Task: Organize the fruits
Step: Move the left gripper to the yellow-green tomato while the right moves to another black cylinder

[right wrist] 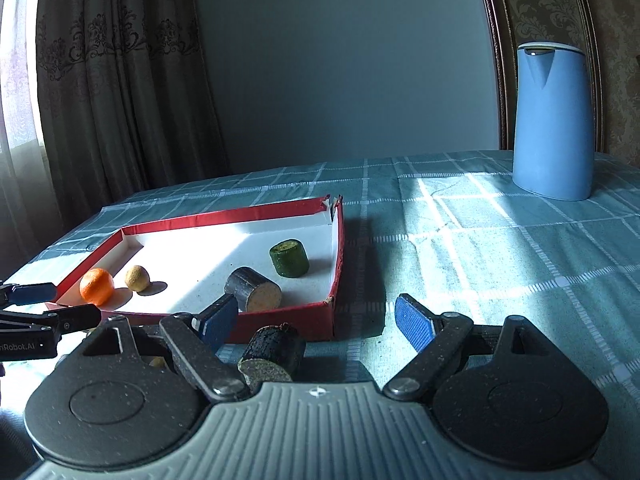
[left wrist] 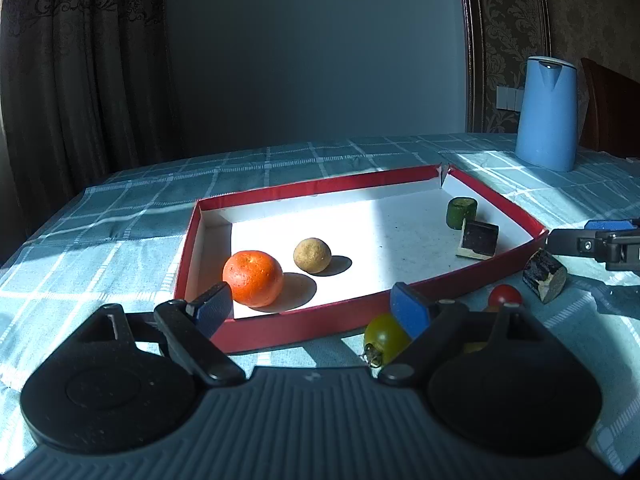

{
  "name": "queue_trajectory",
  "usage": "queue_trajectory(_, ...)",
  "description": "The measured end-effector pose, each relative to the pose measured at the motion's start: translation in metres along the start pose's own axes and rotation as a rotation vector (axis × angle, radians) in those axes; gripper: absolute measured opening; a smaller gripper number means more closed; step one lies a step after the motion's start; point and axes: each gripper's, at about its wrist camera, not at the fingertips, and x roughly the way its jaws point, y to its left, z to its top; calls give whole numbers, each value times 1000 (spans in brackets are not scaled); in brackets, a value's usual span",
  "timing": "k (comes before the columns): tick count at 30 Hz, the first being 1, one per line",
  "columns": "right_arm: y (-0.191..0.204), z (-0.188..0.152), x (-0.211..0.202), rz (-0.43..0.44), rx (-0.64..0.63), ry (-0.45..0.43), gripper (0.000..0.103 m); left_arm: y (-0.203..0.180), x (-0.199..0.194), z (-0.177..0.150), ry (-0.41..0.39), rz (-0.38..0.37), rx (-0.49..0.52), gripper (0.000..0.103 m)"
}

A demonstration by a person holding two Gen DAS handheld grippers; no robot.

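Left gripper (left wrist: 312,306) gapes wide, holding nothing, near the tray (left wrist: 280,334) front wall. Orange (left wrist: 253,278) and brown ball (left wrist: 312,255) sit inside. Green tomato (left wrist: 383,336) and red tomato (left wrist: 505,296) lie outside. Right gripper (right wrist: 316,320), likewise wide and empty, should straddle the dark log (right wrist: 272,354) squarely before closing.

A home dining room: a table (right wrist: 460,240) under a checked cloth, heavy patterned curtains (right wrist: 120,80), damask wallpaper (left wrist: 508,20) and a blue jug (right wrist: 554,120).
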Motion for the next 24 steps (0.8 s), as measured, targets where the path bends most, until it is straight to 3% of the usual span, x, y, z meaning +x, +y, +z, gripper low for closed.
queue_trajectory(4,-2,-6,-4,59,27,29,86,-3,-4,-3,-3,-40,18,85)
queue_trajectory(9,-1,-8,7,70,39,104,86,-7,-1,-7,51,-106,38,85)
queue_trajectory(14,1,-9,11,64,29,129,86,-6,-1,-8,56,-126,29,85)
queue_trajectory(17,1,-9,13,61,28,142,86,-1,0,-9,106,-230,-10,72)
queue_trajectory(24,2,-9,14,59,19,148,86,2,5,-5,124,-233,-57,72)
